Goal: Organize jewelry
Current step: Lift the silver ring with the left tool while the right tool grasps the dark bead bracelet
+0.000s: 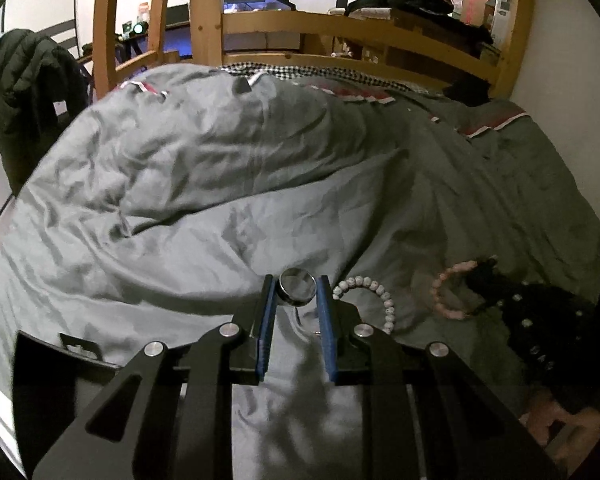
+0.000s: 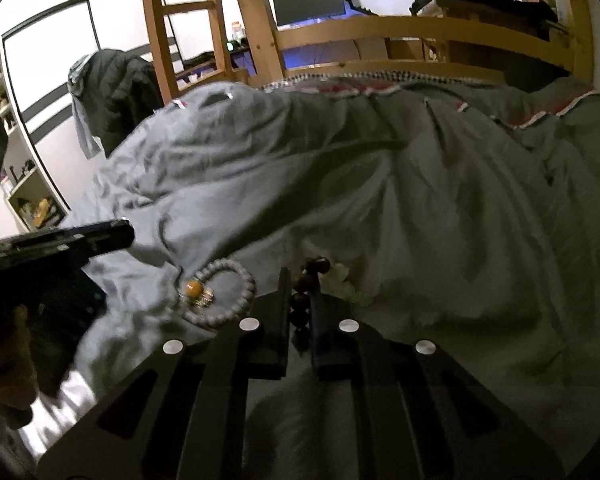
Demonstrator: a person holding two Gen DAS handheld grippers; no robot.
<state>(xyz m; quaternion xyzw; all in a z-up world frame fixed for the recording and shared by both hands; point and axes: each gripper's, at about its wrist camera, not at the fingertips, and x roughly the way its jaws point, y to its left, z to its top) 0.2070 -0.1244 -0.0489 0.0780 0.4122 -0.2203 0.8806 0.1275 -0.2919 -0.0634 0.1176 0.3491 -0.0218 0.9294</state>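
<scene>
My left gripper is shut on a round silver watch, held between its blue pads just above the grey duvet. A white bead bracelet lies right of it, then a pink bead bracelet. My right gripper is shut on a dark brown bead bracelet, whose beads hang between the fingers. In the right wrist view the white bead bracelet lies on the duvet to the left with an amber-stone ring on it. The left gripper shows at far left.
A black studded item lies right of the pink bracelet. A wooden bed frame and ladder stand behind the bed. A dark jacket hangs at the left. A pale item lies beyond the right gripper.
</scene>
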